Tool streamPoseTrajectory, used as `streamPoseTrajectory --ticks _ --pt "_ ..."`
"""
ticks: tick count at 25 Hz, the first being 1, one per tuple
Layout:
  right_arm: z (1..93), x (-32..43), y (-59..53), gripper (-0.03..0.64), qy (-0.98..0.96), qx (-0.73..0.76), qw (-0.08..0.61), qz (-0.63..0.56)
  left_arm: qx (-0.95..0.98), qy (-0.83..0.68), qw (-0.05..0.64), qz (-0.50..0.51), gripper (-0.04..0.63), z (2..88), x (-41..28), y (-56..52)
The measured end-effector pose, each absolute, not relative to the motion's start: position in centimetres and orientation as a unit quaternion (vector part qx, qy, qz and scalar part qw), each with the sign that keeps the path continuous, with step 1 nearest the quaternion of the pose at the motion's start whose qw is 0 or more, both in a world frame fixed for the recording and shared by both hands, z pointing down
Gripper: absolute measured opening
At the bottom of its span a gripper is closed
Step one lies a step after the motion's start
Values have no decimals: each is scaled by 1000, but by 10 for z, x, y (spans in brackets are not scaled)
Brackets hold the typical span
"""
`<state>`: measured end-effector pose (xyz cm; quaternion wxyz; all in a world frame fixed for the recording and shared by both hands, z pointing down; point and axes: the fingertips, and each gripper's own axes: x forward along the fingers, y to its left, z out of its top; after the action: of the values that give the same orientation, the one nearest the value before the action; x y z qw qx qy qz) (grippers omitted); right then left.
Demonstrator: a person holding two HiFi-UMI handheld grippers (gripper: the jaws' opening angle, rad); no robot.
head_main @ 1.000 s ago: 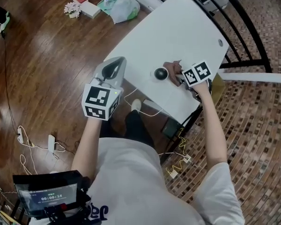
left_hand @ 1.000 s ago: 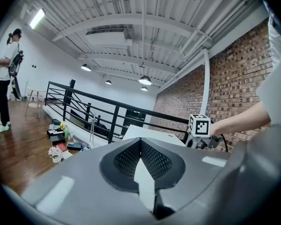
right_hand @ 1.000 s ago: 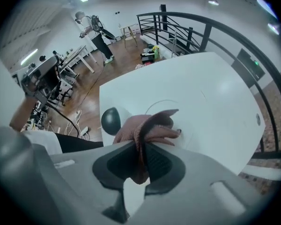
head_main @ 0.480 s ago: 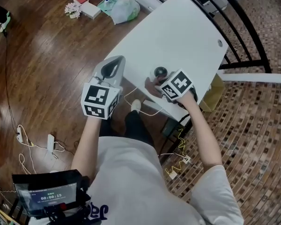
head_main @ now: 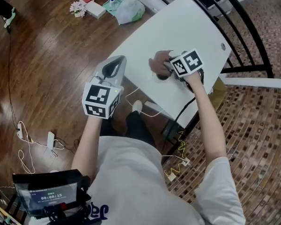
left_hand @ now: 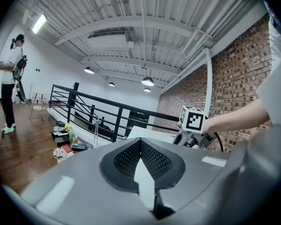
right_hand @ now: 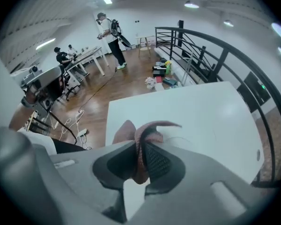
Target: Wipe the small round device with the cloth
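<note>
At the lower left of the head view, the small screen in front of you shows a timer that starts 00:00:1; its last digit is too small to tell. Dark lettering on your shirt is cut by the bottom edge and cannot be read. The left cube and right cube carry black-and-white square patterns without letters.

Two grippers, one cloth, one table

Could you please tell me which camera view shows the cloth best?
The right gripper view: the cloth sits centre, pinched between the right gripper's jaws. The head view shows it small beside the gripper's marker cube. The left gripper view misses it.
</note>
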<state>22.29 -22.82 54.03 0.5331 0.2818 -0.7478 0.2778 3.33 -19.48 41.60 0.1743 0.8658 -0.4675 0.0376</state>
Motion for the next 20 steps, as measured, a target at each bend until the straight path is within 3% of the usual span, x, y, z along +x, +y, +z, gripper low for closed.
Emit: streamPoseTrajectory --ticks 10,20 --pt "553 299 -168 35 -708 334 522 339 880 -438 179 39 17 421 55 -200" --pt "556 223 -112 35 -748 243 534 311 879 -440 179 38 17 420 53 -201"
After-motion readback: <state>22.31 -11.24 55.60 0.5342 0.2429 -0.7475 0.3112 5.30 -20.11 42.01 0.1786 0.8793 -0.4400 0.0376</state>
